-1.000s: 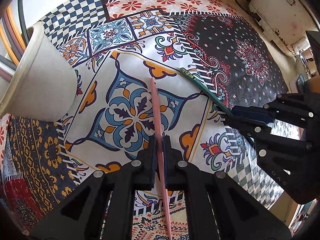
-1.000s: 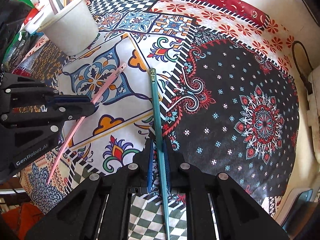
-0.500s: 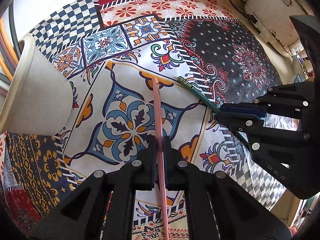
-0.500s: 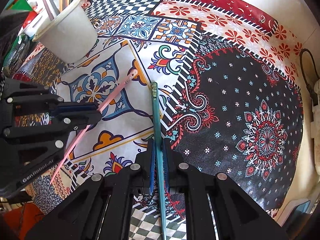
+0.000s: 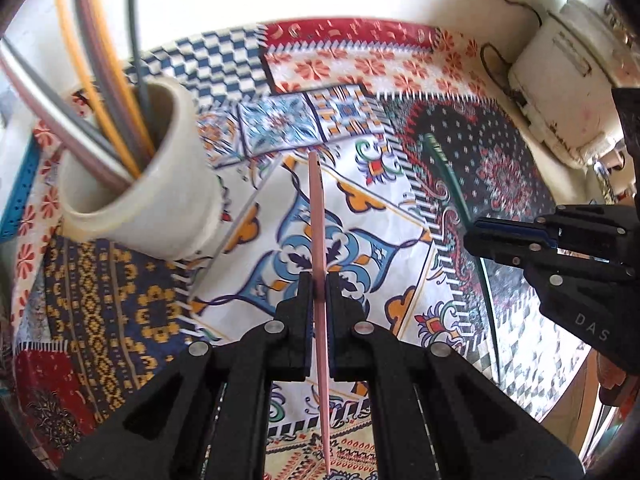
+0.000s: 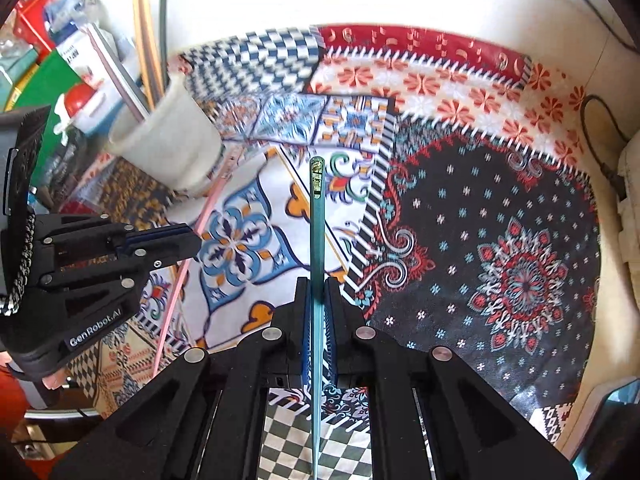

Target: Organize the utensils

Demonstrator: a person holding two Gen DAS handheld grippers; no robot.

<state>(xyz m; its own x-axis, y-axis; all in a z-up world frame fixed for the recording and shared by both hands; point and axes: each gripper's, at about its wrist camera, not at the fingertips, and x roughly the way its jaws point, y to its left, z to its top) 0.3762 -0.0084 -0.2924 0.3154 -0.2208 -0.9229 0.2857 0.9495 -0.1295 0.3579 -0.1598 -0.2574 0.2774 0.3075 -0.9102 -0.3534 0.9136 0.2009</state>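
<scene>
My left claw (image 5: 318,280) was clenched on a pink chopstick (image 5: 319,216), gripping it partway along its length so that one end reached forward past the fingertips and the other ran back under the claw body. My right claw (image 6: 319,286) was clenched the same way on a teal chopstick (image 6: 316,220), whose printed tip pointed ahead of the fingers. Both sticks looked lifted clear of the patchwork tablecloth (image 5: 400,80) covering the worktop, though I could not tell by how much.

I took the white ceramic cup (image 5: 152,184) as my landmark. In the left wrist view the pink chopstick sat just to the right of the cup, its tip level with the cup's side, not touching it. The right claw (image 5: 480,236) with the teal chopstick (image 5: 448,176) was further right of the cup, well apart from it. In the right wrist view the cup (image 6: 168,140) lay up and to the left of the teal tip, with the left claw (image 6: 188,240) below it.

Several more chopsticks (image 5: 100,92), orange, grey and brownish, stood leaning in the cup. Far to the right of the cup, off the cloth, was a white appliance (image 5: 560,80) with a dark cable.
</scene>
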